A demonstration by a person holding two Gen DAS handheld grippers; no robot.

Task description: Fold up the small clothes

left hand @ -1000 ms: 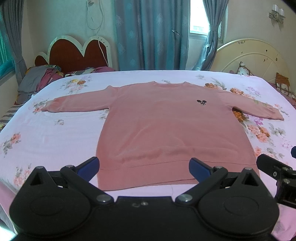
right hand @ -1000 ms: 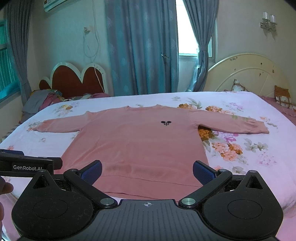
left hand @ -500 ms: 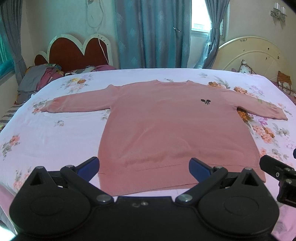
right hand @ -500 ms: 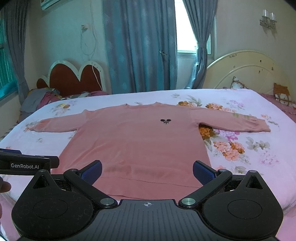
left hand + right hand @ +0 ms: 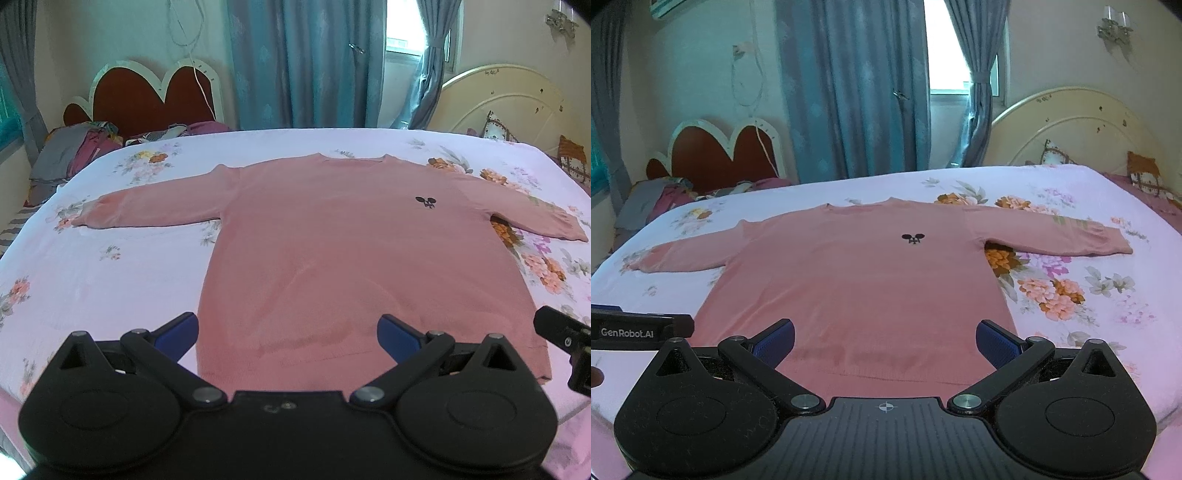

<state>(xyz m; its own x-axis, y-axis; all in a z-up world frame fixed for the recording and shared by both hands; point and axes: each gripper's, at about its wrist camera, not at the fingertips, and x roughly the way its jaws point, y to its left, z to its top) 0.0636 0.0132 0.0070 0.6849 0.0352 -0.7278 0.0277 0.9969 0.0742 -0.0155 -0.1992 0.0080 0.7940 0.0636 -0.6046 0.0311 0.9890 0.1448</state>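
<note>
Pink long-sleeved knit sweater [image 5: 354,266] lay flat mid-frame on the floral bed [image 5: 103,280], hem nearest both released, empty grippers: left gripper [image 5: 288,334], right gripper [image 5: 884,341].

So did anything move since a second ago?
Only a little. Both open grippers, left and right, edged toward the bed; the sweater looks a bit nearer in both views. Nothing was grabbed. The sweater stays flat, sleeves spread.
</note>
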